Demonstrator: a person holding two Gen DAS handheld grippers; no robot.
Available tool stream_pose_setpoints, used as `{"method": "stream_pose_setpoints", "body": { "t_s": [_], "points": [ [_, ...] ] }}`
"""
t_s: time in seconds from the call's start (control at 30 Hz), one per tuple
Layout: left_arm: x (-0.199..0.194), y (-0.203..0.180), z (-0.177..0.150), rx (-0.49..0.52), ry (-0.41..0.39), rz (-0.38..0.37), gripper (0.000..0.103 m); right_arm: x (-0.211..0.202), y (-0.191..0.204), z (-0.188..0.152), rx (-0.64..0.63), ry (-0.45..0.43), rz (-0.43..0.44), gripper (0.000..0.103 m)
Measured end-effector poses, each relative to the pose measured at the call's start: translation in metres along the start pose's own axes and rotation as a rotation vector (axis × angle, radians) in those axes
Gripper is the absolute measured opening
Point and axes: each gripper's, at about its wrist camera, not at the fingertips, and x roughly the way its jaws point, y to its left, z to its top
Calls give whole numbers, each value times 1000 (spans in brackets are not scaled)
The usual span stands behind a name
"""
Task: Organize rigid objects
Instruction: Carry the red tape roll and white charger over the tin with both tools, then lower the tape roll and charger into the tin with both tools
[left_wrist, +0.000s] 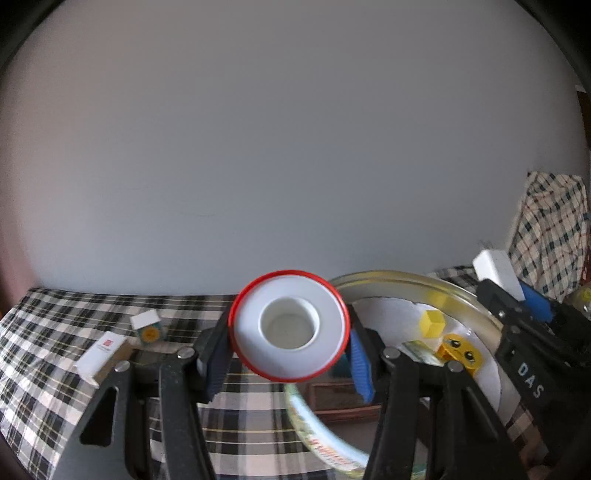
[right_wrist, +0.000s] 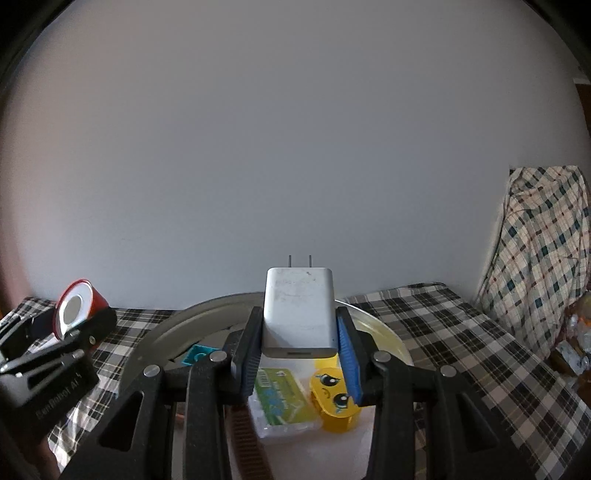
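I am gripping a red-rimmed white spool (left_wrist: 289, 325) in my left gripper (left_wrist: 288, 360), pads pressing its two sides, its hollow face toward the camera. My right gripper (right_wrist: 300, 363) is clamping a white charger (right_wrist: 300, 314), prongs pointing to twelve o'clock, the pads squeezing its flanks. Both pieces are hanging in the air above the checked cloth (right_wrist: 443, 332).

The round tin (left_wrist: 424, 286) is sitting at about three o'clock from the spool and directly under the charger. A yellow cube (left_wrist: 433, 324), a yellow face toy (right_wrist: 334, 397), a green packet (right_wrist: 282, 395) and a teal block (right_wrist: 197, 354) are already lying inside.

I judge the step to be carrying both pieces over the tin and setting them in. To do it well, I am keeping both grips firm and level, aiming the charger for the bare floor at five o'clock of the toy, and bringing the spool in over the near rim so my two grippers are not crowding each other. I should be lowering before releasing, not dropping.

Two small boxes (left_wrist: 122, 343) are waiting on the cloth at nine o'clock.
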Motion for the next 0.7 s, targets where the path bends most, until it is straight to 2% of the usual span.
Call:
{"method": "stream_pose_setpoints", "body": {
  "t_s": [0.23,0.7],
  "points": [
    [9,-23,-2,46,21,-39,54,10,-16,1,-12,20,-43,40],
    [28,-51,-8,84,101,-46,54,32,-40,-1,-9,81,-87,40]
  ]
}}
